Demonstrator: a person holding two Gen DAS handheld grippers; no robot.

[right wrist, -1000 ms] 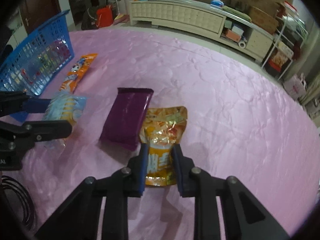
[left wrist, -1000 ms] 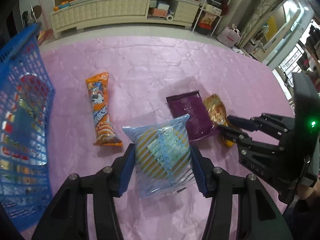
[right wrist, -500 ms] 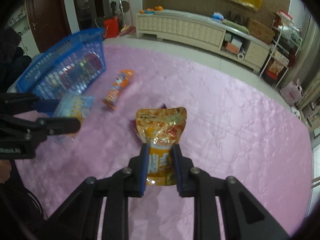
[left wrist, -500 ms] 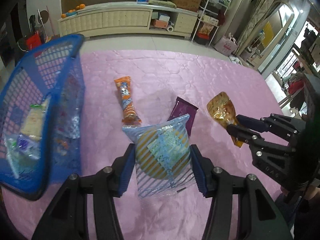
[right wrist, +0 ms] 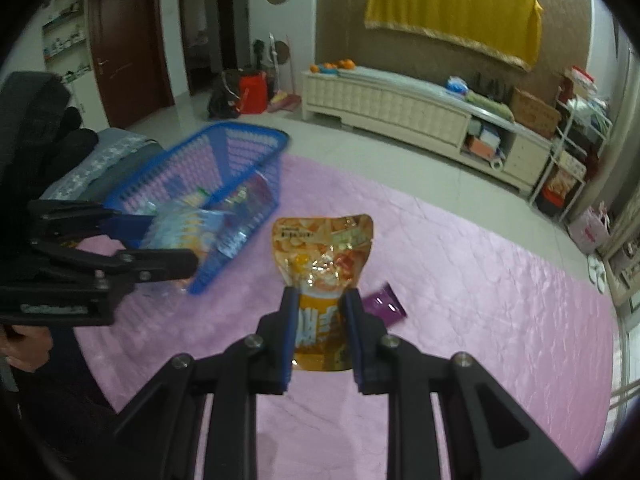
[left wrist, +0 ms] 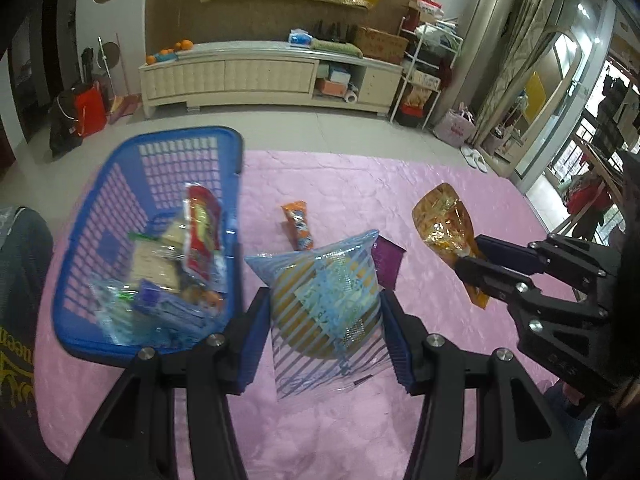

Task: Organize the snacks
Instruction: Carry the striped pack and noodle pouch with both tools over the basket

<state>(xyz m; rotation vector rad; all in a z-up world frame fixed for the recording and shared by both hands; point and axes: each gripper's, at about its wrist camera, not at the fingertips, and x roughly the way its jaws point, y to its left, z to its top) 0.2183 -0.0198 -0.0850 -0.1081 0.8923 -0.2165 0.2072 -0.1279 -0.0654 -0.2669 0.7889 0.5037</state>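
Left hand-held gripper (left wrist: 325, 322) clamps striped blue packet (left wrist: 324, 304), frame centre, beside blue basket (left wrist: 154, 152) at left; right hand-held gripper (right wrist: 322, 332) grips orange pouch (right wrist: 324, 256) above pink surface (right wrist: 480, 300)

pink quilted bed cover (left wrist: 352, 184) has 3 things on it: blue basket (left wrist: 120, 344) (9 o'clock), orange packet (left wrist: 298, 226) and purple packet (left wrist: 387, 266) near the middle.

Snack packets (left wrist: 176, 264) lie in the basket (left wrist: 156, 148), left of the tube snack (left wrist: 298, 226).
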